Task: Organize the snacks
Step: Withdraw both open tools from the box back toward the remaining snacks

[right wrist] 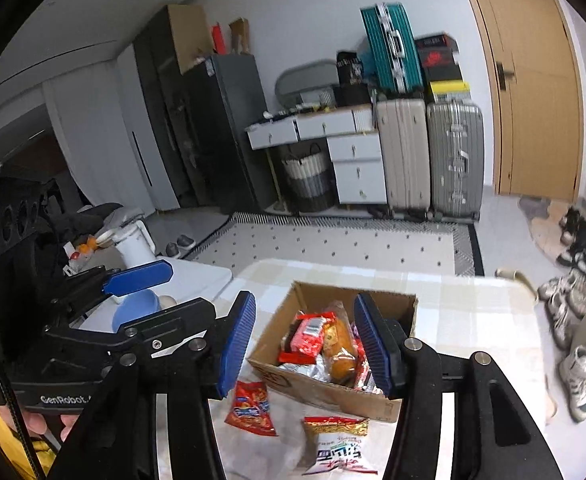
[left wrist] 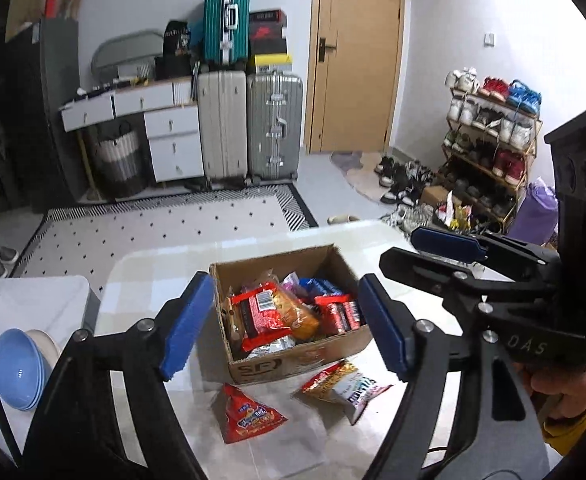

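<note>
An open cardboard box (left wrist: 293, 364) (right wrist: 317, 390) on the pale checked table holds several snack packs, with a red packet (left wrist: 261, 312) (right wrist: 309, 332) on top. In front of it lie a red triangular snack bag (left wrist: 245, 416) (right wrist: 253, 408) and a gold, red and white packet (left wrist: 345, 384) (right wrist: 337, 444). My left gripper (left wrist: 285, 324) (right wrist: 165, 292) hovers above the box, open, with nothing between its blue pads. My right gripper (right wrist: 305, 344) (left wrist: 417, 252) hangs beside it on the right, also open and empty. Both are well clear of the snacks.
Stacked blue bowls (left wrist: 17, 372) sit on a white side surface left of the table (left wrist: 153, 272). Beyond the table are a patterned rug, suitcases (left wrist: 249, 128), drawers, a wooden door and a shoe rack (left wrist: 493, 140). A hand in a yellow sleeve (left wrist: 565, 400) holds the right gripper.
</note>
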The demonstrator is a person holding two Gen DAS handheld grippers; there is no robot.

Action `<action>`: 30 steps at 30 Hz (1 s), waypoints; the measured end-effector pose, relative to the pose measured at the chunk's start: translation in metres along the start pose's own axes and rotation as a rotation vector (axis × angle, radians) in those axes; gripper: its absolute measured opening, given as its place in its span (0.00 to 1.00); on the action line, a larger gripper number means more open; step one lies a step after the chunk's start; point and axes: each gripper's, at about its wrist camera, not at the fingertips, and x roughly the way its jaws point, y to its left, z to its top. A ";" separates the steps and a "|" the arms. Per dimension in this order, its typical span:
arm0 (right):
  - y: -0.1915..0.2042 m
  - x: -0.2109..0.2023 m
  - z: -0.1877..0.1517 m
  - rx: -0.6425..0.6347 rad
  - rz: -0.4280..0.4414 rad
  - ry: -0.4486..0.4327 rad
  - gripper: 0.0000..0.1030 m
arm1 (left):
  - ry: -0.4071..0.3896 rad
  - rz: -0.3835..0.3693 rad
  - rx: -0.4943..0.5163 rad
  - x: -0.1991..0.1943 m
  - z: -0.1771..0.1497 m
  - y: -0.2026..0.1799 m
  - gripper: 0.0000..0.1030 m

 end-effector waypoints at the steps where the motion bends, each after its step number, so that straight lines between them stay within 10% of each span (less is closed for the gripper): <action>1: 0.004 -0.010 0.000 -0.003 0.003 -0.014 0.52 | -0.013 0.000 -0.004 -0.012 0.001 -0.002 0.74; 19: 0.076 -0.188 -0.062 -0.070 -0.008 -0.397 0.99 | -0.351 0.047 -0.037 -0.257 -0.058 -0.027 1.00; 30: 0.067 -0.188 -0.145 -0.034 -0.006 -0.415 0.99 | -0.346 0.105 -0.143 -0.258 -0.170 0.002 1.00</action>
